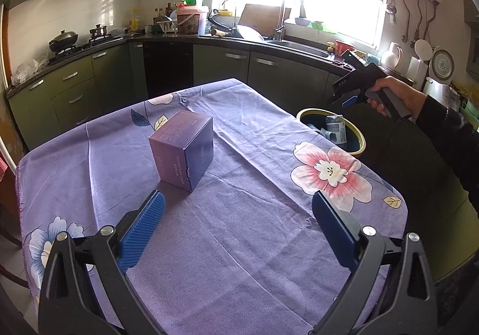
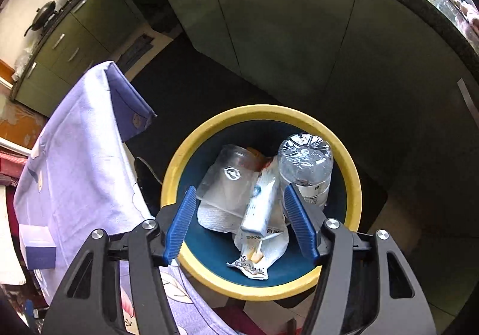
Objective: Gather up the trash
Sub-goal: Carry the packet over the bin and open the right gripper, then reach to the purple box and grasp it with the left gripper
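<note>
Both pairs of jaws stand apart with nothing pressed between their pads. The right gripper (image 2: 239,221) hangs over the bin (image 2: 356,185), pointing steeply down into it, which looks like the spot for letting trash fall. A small white carton (image 2: 259,211) lies in the gap between its blue pads, touching neither as far as I can tell; whether it is falling or resting on the heap I cannot say. Around it in the bin are a clear plastic cup (image 2: 227,176) on its side, an upturned clear bottle (image 2: 305,164), crumpled white paper (image 2: 215,217) and a torn wrapper (image 2: 251,263).

The left gripper (image 1: 238,225) hovers low over the table (image 1: 239,260), spread wide and aimed towards the purple box (image 1: 182,149), likely lining up for the next pick. That box is the only item left on the flowered cloth; it stands upright, well short of the pads, closed and square-edged, with pale print on its sides. The bin sits on the floor just beside the table's far right edge, a short carry away.
</note>
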{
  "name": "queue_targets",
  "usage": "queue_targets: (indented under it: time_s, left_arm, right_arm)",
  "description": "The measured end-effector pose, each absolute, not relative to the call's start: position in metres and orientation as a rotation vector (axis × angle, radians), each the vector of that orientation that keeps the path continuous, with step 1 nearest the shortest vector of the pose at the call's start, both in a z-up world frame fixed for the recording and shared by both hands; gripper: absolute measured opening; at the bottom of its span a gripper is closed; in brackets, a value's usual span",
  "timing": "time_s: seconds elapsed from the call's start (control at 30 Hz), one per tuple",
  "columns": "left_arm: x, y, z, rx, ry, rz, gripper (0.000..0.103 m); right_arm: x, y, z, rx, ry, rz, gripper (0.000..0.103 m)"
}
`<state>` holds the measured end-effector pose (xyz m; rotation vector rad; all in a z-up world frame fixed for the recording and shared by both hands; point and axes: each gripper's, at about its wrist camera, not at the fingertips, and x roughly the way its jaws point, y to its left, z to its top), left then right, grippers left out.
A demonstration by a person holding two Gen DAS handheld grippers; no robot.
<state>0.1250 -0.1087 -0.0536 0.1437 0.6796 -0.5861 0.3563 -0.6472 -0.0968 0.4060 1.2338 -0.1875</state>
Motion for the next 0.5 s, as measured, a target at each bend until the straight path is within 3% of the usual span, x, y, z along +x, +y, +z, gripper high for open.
queue_targets:
  time_s: [0.5]
  left_arm:
    - [0.184, -0.102, -0.06, 0.206, 0.704, -0.603, 0.094]
  right_arm:
    - [0.23, -0.564, -0.054, 0.349, 1.007, 0.083, 0.068]
